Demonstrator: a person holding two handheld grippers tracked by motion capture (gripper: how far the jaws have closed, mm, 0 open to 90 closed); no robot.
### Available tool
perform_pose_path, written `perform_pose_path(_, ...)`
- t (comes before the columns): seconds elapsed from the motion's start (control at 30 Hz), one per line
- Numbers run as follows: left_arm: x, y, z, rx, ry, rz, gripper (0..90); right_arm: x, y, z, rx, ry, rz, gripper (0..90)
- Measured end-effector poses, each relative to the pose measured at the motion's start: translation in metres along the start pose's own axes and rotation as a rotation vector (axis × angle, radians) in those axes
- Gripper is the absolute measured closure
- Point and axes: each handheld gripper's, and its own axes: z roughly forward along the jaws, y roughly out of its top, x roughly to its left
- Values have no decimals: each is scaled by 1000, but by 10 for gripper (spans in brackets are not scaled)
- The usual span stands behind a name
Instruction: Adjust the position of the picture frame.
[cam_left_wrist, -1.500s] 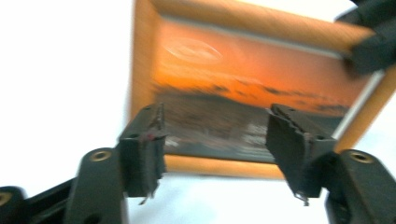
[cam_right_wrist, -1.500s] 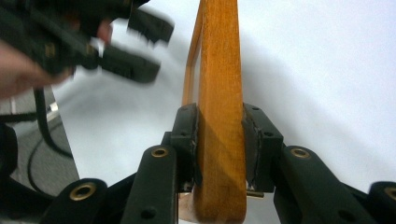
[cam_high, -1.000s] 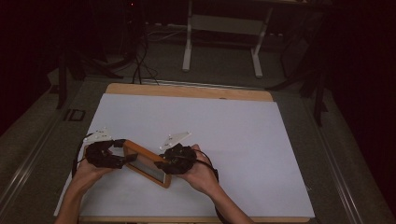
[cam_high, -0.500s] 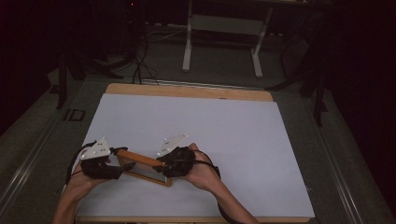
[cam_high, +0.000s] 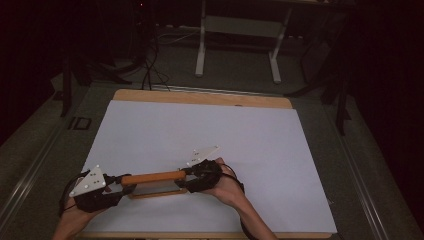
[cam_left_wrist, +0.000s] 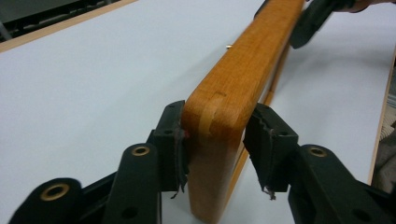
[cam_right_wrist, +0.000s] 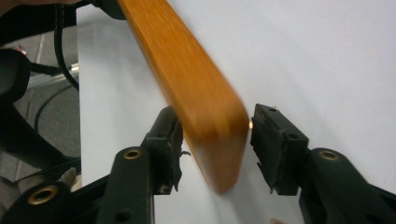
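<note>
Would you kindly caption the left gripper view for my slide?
Left gripper jaws flanking a wooden frame corner above the white table.

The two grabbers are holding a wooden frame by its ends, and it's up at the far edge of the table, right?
Not quite. The grippers do hold the wooden frame by its ends, left gripper and right gripper, but the high view shows it near the person's edge of the table, not the far edge.
</note>
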Motion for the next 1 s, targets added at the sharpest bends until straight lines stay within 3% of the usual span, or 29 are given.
perform_pose_path(0.07, -1, 0, 0, -1, -4, -3, 615, -3, -3, 0, -10, 6, 6, 602)
perform_pose_path(0.27, -2, 5, 0, 18, -37, -21, 643, -5, -4, -3, -16, -5, -23, 611)
perform_pose_path(0.43, -7, 10, 8, -1, -76, -28, 666, -12, -10, -14, -25, 11, -13, 611)
perform_pose_path(0.63, -15, 19, 25, -10, -100, -48, 677, -23, -16, -36, -56, 5, 2, 607)
perform_pose_path(0.73, -24, 27, 42, -9, -123, -62, 675, -31, -20, -59, -87, 2, 5, 612)
perform_pose_path(1.0, -35, 34, 77, -16, -186, -109, 660, -42, -21, -101, -78, -21, -25, 653)
